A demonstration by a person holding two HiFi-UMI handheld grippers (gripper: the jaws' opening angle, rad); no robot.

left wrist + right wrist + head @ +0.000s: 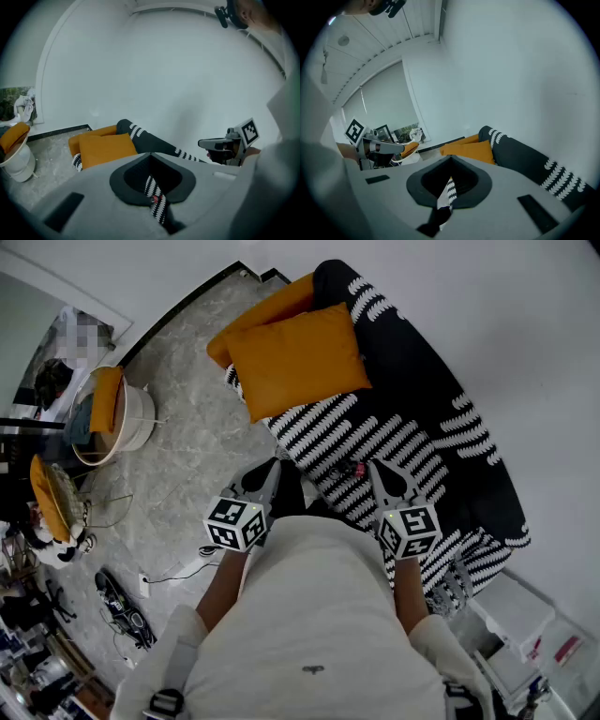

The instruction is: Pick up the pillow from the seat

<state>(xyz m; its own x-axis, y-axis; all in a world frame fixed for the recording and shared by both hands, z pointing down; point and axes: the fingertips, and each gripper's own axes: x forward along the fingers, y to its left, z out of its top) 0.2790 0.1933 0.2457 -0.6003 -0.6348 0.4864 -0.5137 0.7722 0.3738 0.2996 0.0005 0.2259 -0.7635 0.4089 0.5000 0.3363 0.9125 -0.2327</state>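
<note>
An orange square pillow (298,357) lies on the far end of a black seat with white stripes (412,442); a second orange cushion (258,320) sits behind it. My left gripper (270,472) hovers at the seat's near left edge, shut and empty. My right gripper (377,471) is over the striped seat, shut with nothing in it. Both are well short of the pillow. The left gripper view has the pillow (105,149) ahead to the left, past the shut jaws of the left gripper (153,187). From the right gripper (447,187) the pillow (471,151) shows just ahead.
A white round basket (141,418) holding an orange cushion stands on the marble floor to the left. Cables and clutter (122,601) lie on the floor at lower left. White boxes (525,624) sit past the seat's near right end. A plain wall runs behind the seat.
</note>
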